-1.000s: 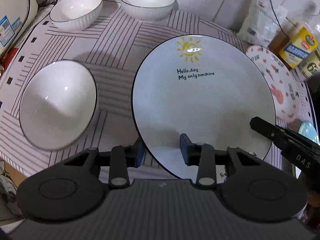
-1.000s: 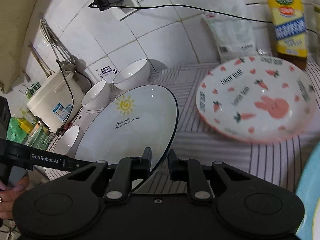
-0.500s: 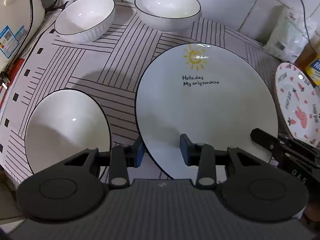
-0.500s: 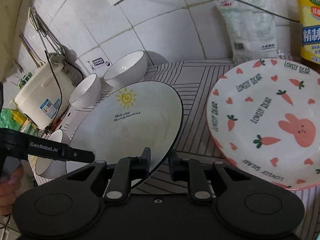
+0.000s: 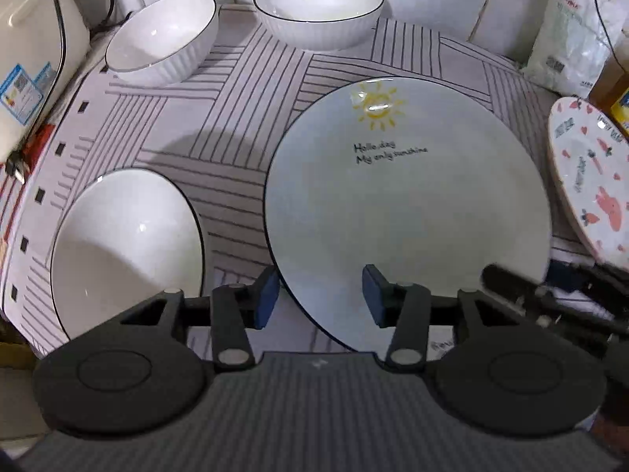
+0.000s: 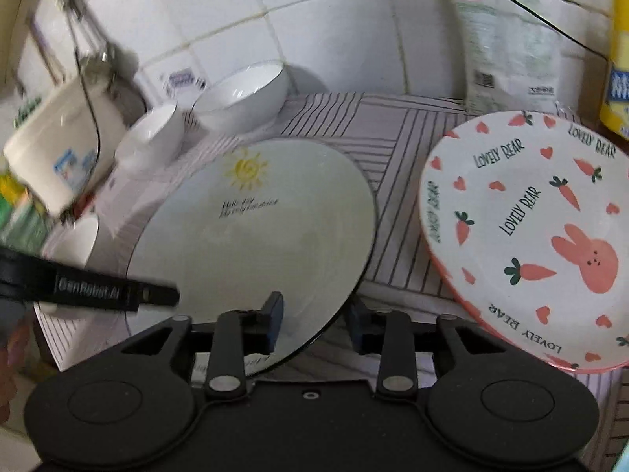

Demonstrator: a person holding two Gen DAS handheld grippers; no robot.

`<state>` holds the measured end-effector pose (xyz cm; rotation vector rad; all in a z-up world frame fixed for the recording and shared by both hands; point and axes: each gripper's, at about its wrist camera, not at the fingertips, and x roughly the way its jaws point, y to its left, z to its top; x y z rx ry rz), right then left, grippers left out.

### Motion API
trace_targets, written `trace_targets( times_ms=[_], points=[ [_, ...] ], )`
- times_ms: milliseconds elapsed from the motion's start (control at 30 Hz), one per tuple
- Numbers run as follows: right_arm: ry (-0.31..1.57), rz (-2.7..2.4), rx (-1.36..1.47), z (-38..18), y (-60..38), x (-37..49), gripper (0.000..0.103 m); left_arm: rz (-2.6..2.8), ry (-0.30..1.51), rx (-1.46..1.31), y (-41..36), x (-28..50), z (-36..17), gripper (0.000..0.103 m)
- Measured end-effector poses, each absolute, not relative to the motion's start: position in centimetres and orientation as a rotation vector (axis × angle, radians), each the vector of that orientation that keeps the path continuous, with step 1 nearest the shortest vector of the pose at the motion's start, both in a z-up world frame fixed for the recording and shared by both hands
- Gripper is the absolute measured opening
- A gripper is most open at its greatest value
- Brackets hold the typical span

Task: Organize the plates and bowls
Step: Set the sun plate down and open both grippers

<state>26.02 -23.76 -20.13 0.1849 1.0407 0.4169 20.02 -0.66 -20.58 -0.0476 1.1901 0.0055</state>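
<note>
Both claws have just been opening: a second ago each pinched the rim of the sun plate (image 5: 409, 212), and now the pads stand off it on either side, with the rim still running between them. On the left gripper (image 5: 320, 295) one blue pad sits just outside the plate's near-left rim and the other over the plate's face, a clear gap at each. The right gripper (image 6: 314, 320) straddles the near-right rim the same way, jaws parted to a moderate width, gripping nothing. The plate lies flat on the striped mat (image 5: 243, 90) near the counter's front edge, roughly midway along it. Left of it, close to the mat's front-left corner, sits one white bowl (image 5: 125, 244), its lower rim cut off by the gripper body. Two more white bowls (image 5: 318, 4) stand at the back edge against the tiled wall. To the right the rabbit plate (image 6: 526, 232) has its pink rim hidden partly behind the right claw's housing; whether it rests on another dish I cannot tell. The right wrist view is smeared by motion, so the rice cooker (image 6: 51, 149) at the left end and the plate's lettering are hard to read.
</note>
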Motion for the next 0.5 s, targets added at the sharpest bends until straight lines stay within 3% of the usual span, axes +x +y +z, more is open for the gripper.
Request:
trace_targets(
  times_ms=[300,500],
  points=[
    [0.985,0.378,0.181,-15.3,-25.0,21.2,0.048,-0.015,1.172,0.071,-2.0,17.5,-17.2,0.067],
    [0.903,0.329,0.165,-10.9,-26.6,17.2,0.058,-0.086,1.175,0.133,-2.9,14.9,-14.8,0.071]
  ],
)
